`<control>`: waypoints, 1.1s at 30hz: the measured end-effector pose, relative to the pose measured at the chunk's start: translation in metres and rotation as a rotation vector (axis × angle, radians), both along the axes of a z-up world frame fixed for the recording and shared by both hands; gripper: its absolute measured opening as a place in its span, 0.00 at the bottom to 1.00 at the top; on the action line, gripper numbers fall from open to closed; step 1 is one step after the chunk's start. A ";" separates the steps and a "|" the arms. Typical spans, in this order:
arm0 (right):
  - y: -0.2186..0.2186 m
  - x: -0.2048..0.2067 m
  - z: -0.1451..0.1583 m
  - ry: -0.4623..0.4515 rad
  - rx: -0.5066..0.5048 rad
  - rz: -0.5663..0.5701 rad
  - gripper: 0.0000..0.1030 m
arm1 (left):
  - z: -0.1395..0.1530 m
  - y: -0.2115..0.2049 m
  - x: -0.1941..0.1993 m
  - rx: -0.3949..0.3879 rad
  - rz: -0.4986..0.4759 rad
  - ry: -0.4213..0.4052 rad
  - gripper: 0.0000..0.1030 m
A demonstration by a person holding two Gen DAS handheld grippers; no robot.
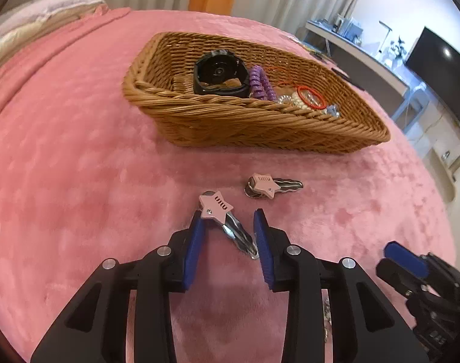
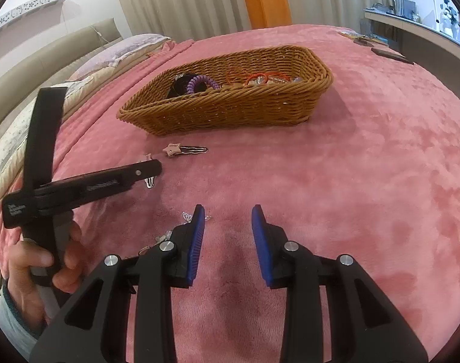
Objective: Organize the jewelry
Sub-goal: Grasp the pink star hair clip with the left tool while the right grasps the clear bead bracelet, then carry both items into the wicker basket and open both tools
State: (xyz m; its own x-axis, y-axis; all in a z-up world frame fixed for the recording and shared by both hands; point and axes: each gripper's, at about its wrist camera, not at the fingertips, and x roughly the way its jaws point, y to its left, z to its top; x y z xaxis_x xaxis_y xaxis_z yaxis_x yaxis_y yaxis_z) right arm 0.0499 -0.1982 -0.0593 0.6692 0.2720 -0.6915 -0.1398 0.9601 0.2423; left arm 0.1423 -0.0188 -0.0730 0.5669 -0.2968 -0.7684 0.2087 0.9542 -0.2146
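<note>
The left claw (image 1: pixel 230 236) is standing narrowly parted around a star clip (image 1: pixel 222 220), grip unclear. The right claw (image 2: pixel 228 236), empty, is gaping narrowly, partly hiding a butterfly charm (image 2: pixel 187 216).

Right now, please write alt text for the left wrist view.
The left tongs straddle a pink star hair clip on a pink blanket. A second star clip lies nearer the wicker basket of jewelry.

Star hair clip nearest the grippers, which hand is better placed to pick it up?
Left. The left gripper already straddles that star clip, jaws open around it. The right gripper hovers over bare blanket.
</note>
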 end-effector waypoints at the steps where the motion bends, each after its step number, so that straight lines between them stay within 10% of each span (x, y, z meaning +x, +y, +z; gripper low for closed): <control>1: 0.000 0.000 0.000 0.000 0.002 0.000 0.28 | 0.000 -0.003 0.000 0.018 -0.002 -0.005 0.31; 7: 0.006 -0.015 0.008 -0.031 -0.011 0.035 0.28 | 0.000 -0.007 0.000 0.059 -0.007 -0.026 0.14; 33: 0.057 -0.022 -0.008 0.042 -0.167 0.112 0.18 | 0.008 0.020 -0.056 -0.063 -0.046 -0.062 0.13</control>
State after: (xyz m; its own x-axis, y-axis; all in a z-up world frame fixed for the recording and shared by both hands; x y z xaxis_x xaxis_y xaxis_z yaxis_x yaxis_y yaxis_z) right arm 0.0281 -0.1408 -0.0670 0.6104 0.2226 -0.7602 -0.2413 0.9663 0.0892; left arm 0.0861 0.0011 -0.0649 0.5973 -0.3700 -0.7116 0.2666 0.9284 -0.2589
